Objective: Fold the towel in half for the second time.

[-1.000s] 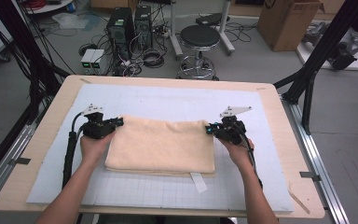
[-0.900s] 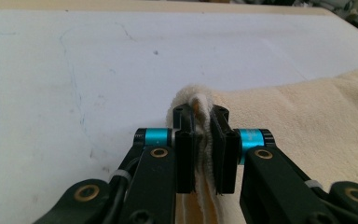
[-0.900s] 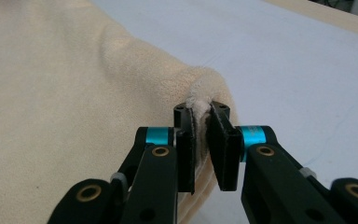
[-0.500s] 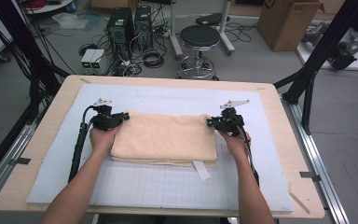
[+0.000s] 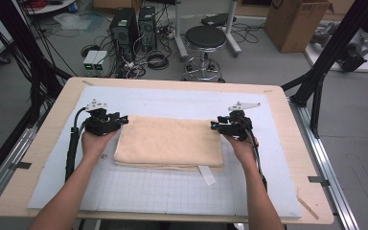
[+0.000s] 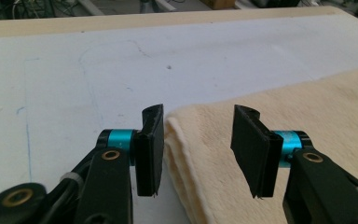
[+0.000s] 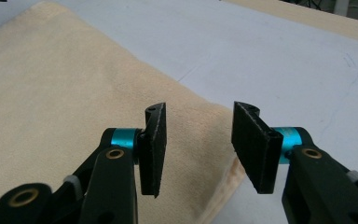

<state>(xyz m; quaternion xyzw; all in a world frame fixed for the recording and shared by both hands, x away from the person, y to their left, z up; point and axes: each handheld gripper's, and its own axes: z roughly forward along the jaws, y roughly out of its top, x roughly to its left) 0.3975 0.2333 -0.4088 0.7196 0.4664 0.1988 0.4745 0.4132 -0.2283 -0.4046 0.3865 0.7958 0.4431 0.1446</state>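
Note:
A folded cream towel (image 5: 170, 142) lies on the white grid mat (image 5: 172, 191) in the middle of the table. My left gripper (image 5: 122, 120) is at the towel's far left corner, and its jaws have just been opening. In the left gripper view the towel's corner (image 6: 191, 140) lies between the parted pads, which do not press on it; the left gripper (image 6: 198, 149) is open. My right gripper (image 5: 214, 125) is at the far right corner and has also just been opening. Its pads stand apart over the towel's edge (image 7: 200, 126); the right gripper (image 7: 198, 149) grips nothing.
A white tag (image 5: 207, 174) sticks out from the towel's near edge. The wooden table (image 5: 38, 158) rims the mat on all sides. Beyond the far edge stand a stool (image 5: 206, 43), computer boxes (image 5: 132, 26) and loose cables on the floor.
The towel's far fold has been laid down and both grippers have let go of its far corners. The left hand shifted slightly right and up the picture; the towel now looks shorter and neater.

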